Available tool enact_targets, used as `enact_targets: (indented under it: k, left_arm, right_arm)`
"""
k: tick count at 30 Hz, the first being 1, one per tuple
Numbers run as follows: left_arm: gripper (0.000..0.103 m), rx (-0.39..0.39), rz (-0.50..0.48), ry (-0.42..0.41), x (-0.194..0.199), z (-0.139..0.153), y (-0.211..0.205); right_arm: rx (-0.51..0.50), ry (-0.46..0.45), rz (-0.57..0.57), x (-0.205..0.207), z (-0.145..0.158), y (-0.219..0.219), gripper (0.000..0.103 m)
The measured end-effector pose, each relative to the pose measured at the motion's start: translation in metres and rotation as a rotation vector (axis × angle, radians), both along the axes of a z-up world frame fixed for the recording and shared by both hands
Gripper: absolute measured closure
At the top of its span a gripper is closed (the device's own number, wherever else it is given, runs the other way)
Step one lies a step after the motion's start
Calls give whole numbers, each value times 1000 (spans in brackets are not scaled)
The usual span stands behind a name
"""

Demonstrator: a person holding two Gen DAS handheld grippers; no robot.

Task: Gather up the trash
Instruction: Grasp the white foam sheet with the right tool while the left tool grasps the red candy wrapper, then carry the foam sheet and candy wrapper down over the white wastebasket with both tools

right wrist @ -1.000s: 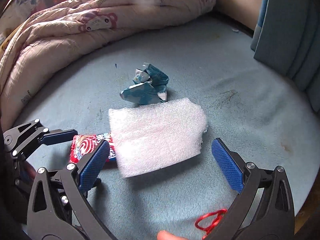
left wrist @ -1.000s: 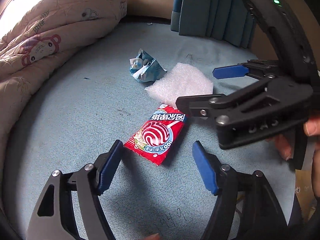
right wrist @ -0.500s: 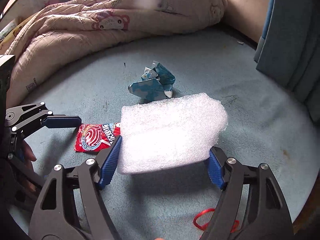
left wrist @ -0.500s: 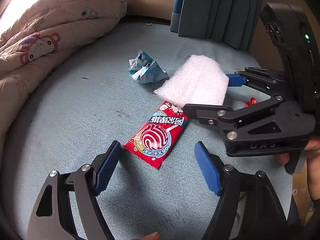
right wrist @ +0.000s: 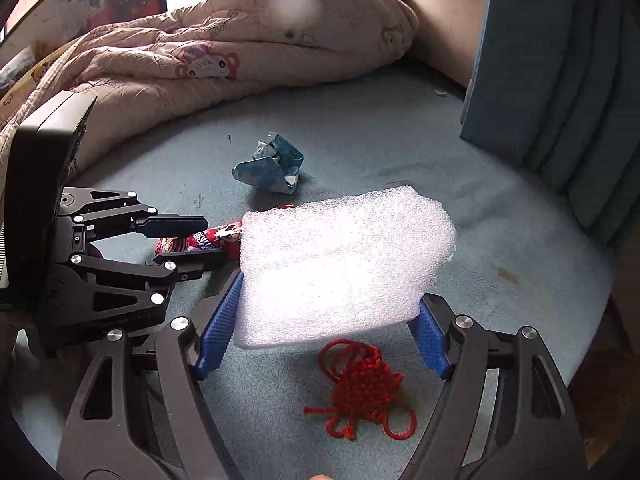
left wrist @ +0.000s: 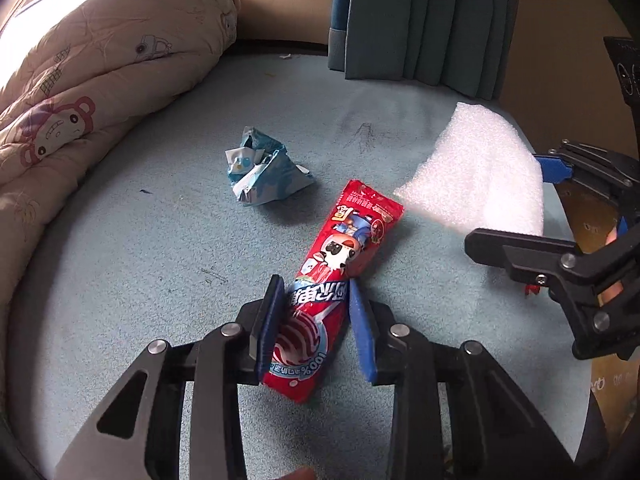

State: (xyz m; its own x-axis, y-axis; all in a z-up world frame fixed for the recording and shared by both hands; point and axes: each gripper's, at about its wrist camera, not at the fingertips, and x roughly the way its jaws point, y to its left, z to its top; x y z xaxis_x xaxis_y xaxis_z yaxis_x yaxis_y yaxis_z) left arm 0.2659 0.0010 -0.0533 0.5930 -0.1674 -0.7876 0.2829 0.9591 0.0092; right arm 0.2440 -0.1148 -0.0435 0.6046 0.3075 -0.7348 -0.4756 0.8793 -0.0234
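White foam sheet (right wrist: 340, 264) fills frame centre, pinched by our right gripper (right wrist: 320, 330); our left gripper (left wrist: 316, 328) apparently clamps the red wrapper (left wrist: 336, 276).

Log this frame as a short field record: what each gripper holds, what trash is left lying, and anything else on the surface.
left gripper: shut on red wrapper
right gripper: shut on white foam sheet, lifted off the surface
loose trash: crumpled blue wrapper, untouched
other item: red knotted cord under the foam
surface: blue carpet
background: quilt, curtain
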Motion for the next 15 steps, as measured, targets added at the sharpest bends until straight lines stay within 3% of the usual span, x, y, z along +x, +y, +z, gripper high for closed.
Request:
enact_targets:
  k: [4, 5, 10, 15]
  left_arm:
    - [90, 31, 35, -24, -10, 2, -1]
    - [98, 40, 43, -29, -16, 3, 0]
    - [98, 46, 78, -46, -53, 17, 0]
    - [98, -16, 125, -72, -106, 41, -1]
  right_arm:
    - [8, -12, 6, -13, 8, -4, 31]
    - [11, -16, 7, -17, 11, -5, 31]
    - [40, -30, 34, -49, 25, -11, 31]
    - [94, -43, 82, -98, 42, -24, 31]
